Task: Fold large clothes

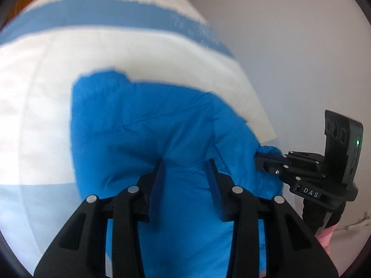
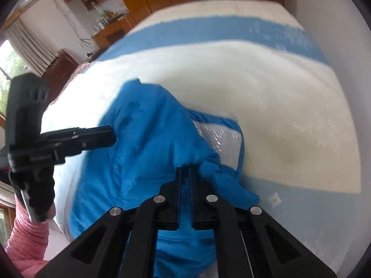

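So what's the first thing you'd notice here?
The bright blue jacket, bunched in the middle of the white bed with blue stripes. The right gripper is pinched shut on a fold of the jacket, while the left gripper is open just above it.

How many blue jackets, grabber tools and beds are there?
Blue jacket: 1
Grippers: 2, left gripper and right gripper
Bed: 1
Total: 4
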Tool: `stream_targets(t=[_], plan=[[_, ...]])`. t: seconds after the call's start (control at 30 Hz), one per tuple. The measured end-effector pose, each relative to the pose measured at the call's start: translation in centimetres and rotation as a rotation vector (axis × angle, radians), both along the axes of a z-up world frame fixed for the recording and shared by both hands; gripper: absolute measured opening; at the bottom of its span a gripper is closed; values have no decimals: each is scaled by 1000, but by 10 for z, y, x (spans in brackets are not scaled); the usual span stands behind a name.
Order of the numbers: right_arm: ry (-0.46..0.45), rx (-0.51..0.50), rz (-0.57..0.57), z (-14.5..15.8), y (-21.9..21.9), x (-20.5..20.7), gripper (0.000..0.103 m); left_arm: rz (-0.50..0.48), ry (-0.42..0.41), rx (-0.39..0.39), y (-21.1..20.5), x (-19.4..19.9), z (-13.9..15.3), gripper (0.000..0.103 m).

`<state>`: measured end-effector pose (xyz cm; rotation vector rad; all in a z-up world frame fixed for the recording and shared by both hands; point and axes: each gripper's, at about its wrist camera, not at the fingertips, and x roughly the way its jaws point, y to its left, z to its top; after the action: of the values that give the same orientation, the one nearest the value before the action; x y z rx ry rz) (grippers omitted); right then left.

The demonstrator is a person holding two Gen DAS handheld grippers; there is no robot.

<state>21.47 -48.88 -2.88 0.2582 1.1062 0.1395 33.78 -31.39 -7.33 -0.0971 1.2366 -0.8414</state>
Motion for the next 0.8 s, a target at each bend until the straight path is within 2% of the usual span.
stream_targets(t=[0.03, 0.1, 0.2, 0.27, 0.4, 0.43, 0.5, 0.57, 0.7, 0.8], plan=[[11, 7, -3, -6, -5, 0, 2, 6, 33, 6, -2, 7, -12, 27], [43, 27, -7, -28, -11, 5, 1, 16, 46, 20, -3, 10, -25, 22], [54, 96, -27, -51, -16, 5, 0, 16, -4, 56, -8, 3, -31, 21], [55, 94, -34, -52, -16, 4, 0, 18, -38, 85, -13, -2, -28, 22], [28, 56, -52, -33, -12, -5, 0, 63, -94, 102, -1, -17, -4, 21], [4, 37, -51, -22, -9, -12, 6, 69, -129, 101, 4, -26, 7, 25], [-48, 18, -37, -2, -2, -26, 7, 100, -181, 76, 21, -49, 28, 33], [-97, 23, 3, 20, 13, -46, 7, 107, -212, 61, 35, -71, 39, 35], [-118, -7, 104, 37, 48, -74, 7, 84, -237, 72, 49, -111, 36, 34], [-91, -34, 129, 28, 63, -88, 7, 67, -222, 80, 50, -124, 22, 33]])
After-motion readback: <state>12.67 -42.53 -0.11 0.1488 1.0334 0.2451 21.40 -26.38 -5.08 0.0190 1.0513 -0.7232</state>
